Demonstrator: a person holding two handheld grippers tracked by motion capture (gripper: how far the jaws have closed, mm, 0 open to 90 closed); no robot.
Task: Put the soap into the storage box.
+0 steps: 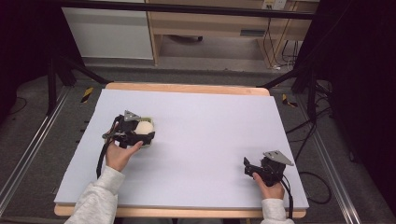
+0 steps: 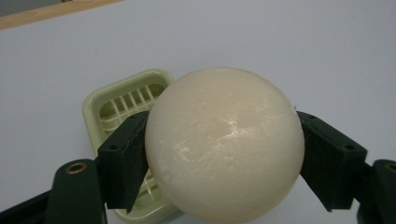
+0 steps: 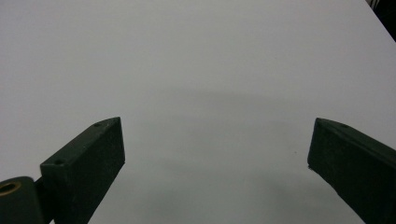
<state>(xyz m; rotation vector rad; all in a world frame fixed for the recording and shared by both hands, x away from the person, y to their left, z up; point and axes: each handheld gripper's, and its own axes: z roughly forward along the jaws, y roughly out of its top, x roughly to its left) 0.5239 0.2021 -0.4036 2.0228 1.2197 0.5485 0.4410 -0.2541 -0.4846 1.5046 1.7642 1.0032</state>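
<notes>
A round cream-white soap ball (image 2: 224, 144) sits between the two black jaws of my left gripper (image 2: 223, 158), which is shut on it. In the high view the same soap ball (image 1: 144, 126) shows at the table's left, held by the left gripper (image 1: 140, 133) just over a pale green soap dish (image 1: 150, 140). The slatted pale green soap dish (image 2: 123, 105) lies directly under and behind the ball. My right gripper (image 1: 248, 169) rests near the front right of the table, and in its own view the right gripper (image 3: 215, 158) is open with nothing between its jaws.
The table is covered by a pale lilac sheet (image 1: 201, 126) with a wooden edge (image 1: 187, 87) at the back. Black stands and cables (image 1: 299, 126) flank the table on the floor. A wooden cabinet (image 1: 210, 23) stands beyond.
</notes>
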